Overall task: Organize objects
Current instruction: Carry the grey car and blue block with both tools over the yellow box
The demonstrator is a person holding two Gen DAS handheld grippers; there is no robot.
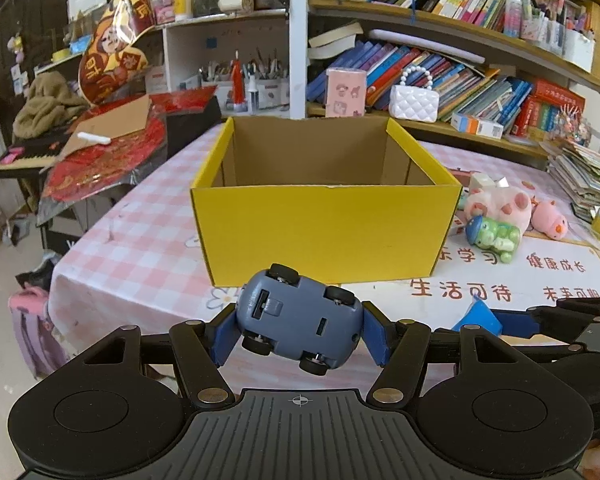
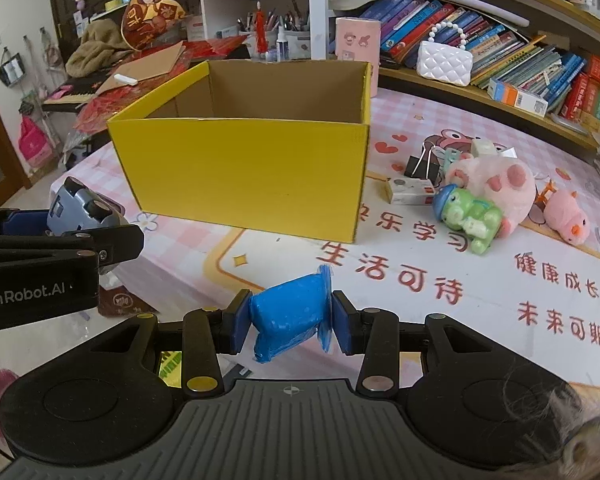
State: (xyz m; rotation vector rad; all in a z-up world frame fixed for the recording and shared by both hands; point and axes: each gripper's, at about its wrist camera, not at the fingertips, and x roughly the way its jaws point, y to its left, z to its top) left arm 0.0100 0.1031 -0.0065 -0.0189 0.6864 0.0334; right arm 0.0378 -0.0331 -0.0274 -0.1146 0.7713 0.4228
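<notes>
A yellow cardboard box, open at the top, stands on the table; it also shows in the right wrist view. My left gripper is shut on a grey-blue toy car, held underside up in front of the box. The car also shows in the right wrist view. My right gripper is shut on a blue soft packet, held above the table in front of the box's right corner. The packet's tip also shows in the left wrist view.
Right of the box lie a green frog toy, a pink plush pig, a smaller pink plush, a binder clip and a small carton. Bookshelves stand behind. The table's left edge drops to the floor.
</notes>
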